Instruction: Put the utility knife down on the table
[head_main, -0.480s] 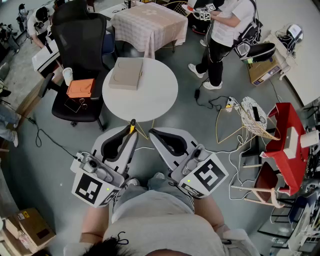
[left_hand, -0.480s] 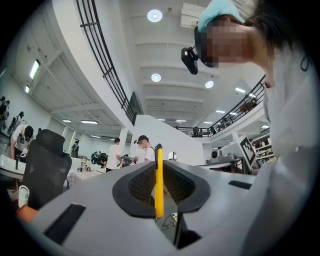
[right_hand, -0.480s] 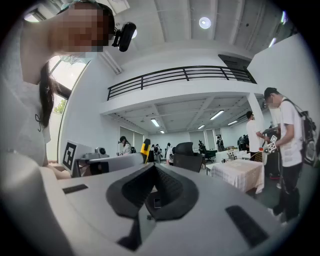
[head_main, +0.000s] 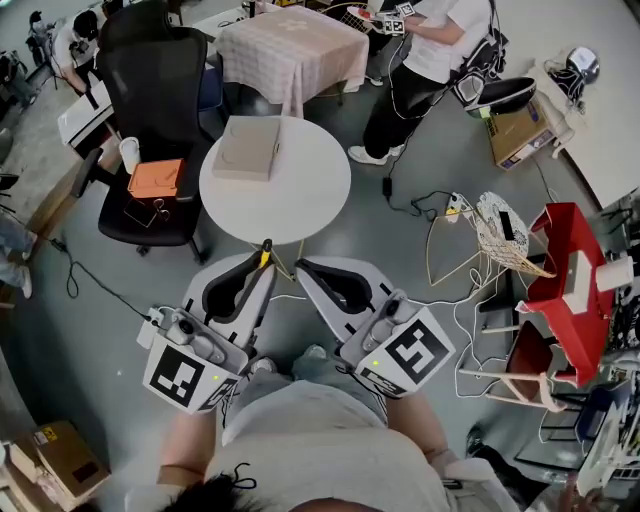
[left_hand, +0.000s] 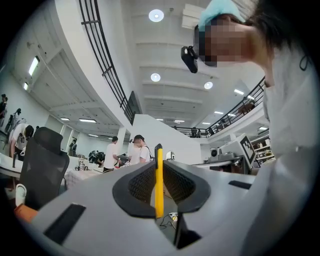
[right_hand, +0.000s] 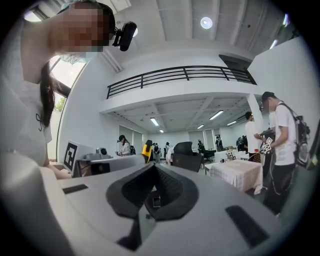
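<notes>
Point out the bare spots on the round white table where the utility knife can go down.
The round table is bare across its right half, from the cardboard box to the right rim. It is also bare along the near edge, between the box and the left gripper holding the utility knife. Only the far-left part, under the box, is taken.

The left tool (head_main: 258, 266) and right tool (head_main: 306, 270) are pale grey with black pads and black-and-white marker cubes (head_main: 185, 378). The person wears a light grey shirt (head_main: 320, 445).
</notes>
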